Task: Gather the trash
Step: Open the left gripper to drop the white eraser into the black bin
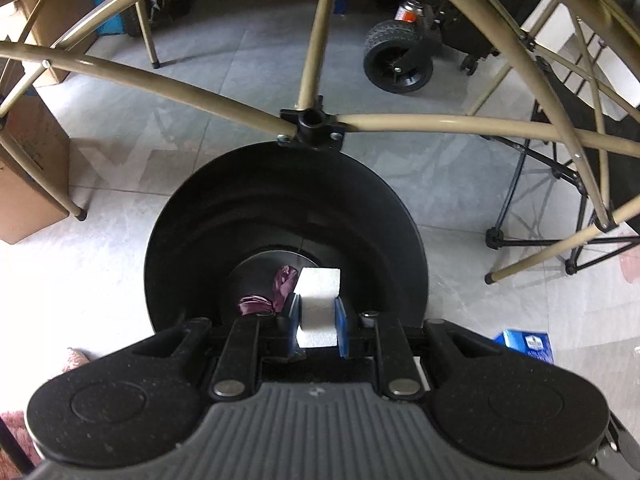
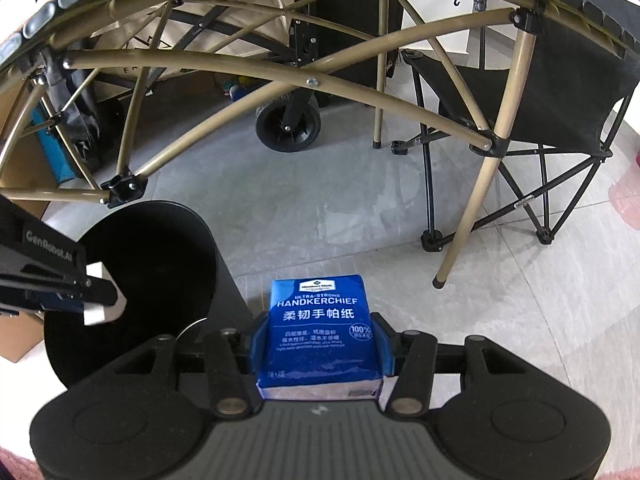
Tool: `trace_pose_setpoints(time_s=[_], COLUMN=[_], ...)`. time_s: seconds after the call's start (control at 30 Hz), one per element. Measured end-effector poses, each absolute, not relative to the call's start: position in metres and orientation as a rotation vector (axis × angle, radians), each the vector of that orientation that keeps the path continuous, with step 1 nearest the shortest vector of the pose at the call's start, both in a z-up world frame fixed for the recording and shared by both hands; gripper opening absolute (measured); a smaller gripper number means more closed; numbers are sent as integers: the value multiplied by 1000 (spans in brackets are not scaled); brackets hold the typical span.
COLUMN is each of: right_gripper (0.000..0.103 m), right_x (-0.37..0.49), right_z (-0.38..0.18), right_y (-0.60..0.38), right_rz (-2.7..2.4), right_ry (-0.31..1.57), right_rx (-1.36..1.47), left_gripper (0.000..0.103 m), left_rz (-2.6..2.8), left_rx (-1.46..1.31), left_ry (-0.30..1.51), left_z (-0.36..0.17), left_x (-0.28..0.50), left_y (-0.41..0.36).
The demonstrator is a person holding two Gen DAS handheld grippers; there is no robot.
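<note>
Two pieces of trash are in hand and neither is dropped yet. Nearest, the right tool point(image 2: 320, 354) is clamped on one blue handkerchief pack point(image 2: 320, 328), held above the floor just beside the bin. The left tool point(image 1: 318, 322) pinches one white foam block point(image 1: 319, 300) right over the mouth of the one black bin point(image 1: 200, 216). Deeper inside, one crumpled purple wrapper point(image 1: 276, 292) already lies at the bottom. Judging by this, both releases remain. Beyond stands a folding table frame point(image 1: 440, 124).

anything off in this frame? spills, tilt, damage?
Nothing stands out. The black bin stands upright with purple wrappers inside; the left gripper holds a white foam block over it, and the right gripper holds an intact handkerchief pack.
</note>
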State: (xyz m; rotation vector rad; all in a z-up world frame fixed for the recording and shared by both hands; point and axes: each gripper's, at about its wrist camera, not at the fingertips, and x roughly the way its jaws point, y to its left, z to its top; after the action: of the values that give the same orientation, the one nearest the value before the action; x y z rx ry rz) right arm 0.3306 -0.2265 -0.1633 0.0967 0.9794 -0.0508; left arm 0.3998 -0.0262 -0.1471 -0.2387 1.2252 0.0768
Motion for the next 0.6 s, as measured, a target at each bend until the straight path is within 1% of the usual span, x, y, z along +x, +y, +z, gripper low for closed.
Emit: trace_pose_setpoints(time_s=[0.2, 0.23, 0.27, 0.3, 0.33, 0.37, 0.6], right_gripper=[50, 50, 50, 50, 50, 50, 50], right_x=[330, 330, 330, 330, 330, 330, 329], right_z=[-162, -162, -162, -162, -162, -162, -161], right_y=[-223, -223, -222, -223, -223, -223, -224], right_rz=[-29, -25, -23, -22, -23, -25, -24], right_ry=[978, 977, 977, 976, 976, 976, 973], right_rx=[88, 88, 87, 86, 87, 88, 91], left_gripper=[21, 25, 32, 61, 93, 103, 103], left_rz=[97, 102, 103, 108, 122, 137, 119], left_rx=[-225, -223, -220, -221, -222, -224, -196], left_ry=[1226, 1226, 1228, 1233, 1238, 1240, 1240], left_z=[-149, -149, -149, -149, -149, -148, -145], left_x=[403, 403, 403, 403, 403, 403, 401], left_y=[-25, -24, -24, -24, -23, -22, -25])
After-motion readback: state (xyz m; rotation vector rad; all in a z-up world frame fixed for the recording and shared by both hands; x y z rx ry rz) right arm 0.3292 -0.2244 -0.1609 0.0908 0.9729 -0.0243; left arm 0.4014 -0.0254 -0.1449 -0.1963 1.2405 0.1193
